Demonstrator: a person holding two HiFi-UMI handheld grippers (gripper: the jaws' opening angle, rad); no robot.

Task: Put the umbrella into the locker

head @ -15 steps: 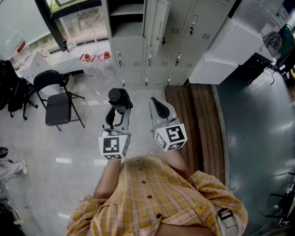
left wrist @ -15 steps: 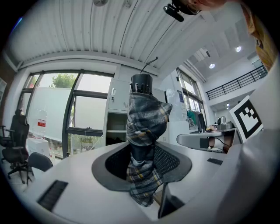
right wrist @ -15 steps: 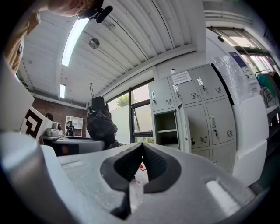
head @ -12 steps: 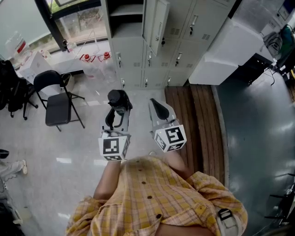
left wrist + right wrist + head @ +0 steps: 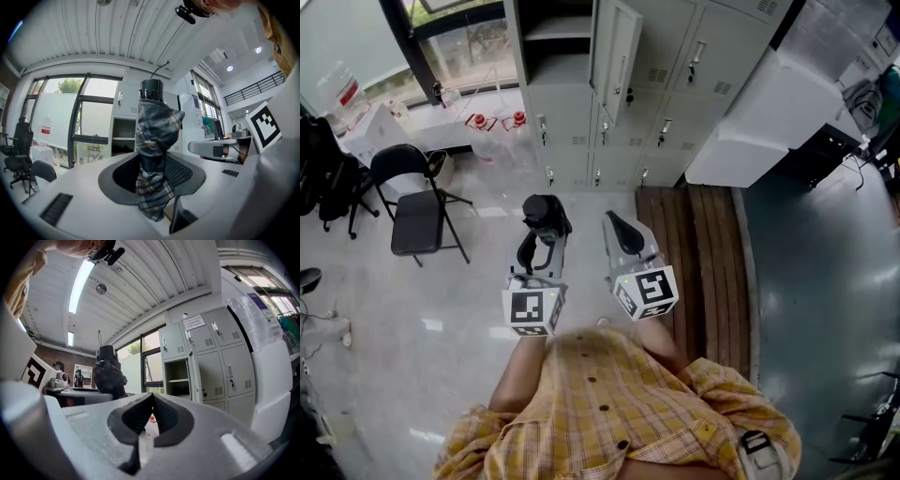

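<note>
A folded dark plaid umbrella (image 5: 544,214) (image 5: 153,136) stands upright between the pads of my left gripper (image 5: 541,246) (image 5: 152,176), which is shut on its fabric. Its black cap points up. Beside it on the right, my right gripper (image 5: 619,228) (image 5: 151,411) is shut with nothing in it; in the right gripper view the umbrella (image 5: 108,371) shows to the left. Ahead stands a bank of grey lockers. One compartment (image 5: 555,42) (image 5: 177,378) (image 5: 124,140) is open, its door (image 5: 614,52) swung out to the right. Both grippers are well short of it.
A black folding chair (image 5: 417,202) stands to the left on the pale floor. Red-capped bottles (image 5: 492,119) sit by the window. A white cabinet (image 5: 759,112) juts out at the right of the lockers, with a wooden slatted strip (image 5: 694,244) in front of it.
Both grippers sit slightly lower in the head view and the room has shifted a little with them. The hold on the umbrella is unchanged.
</note>
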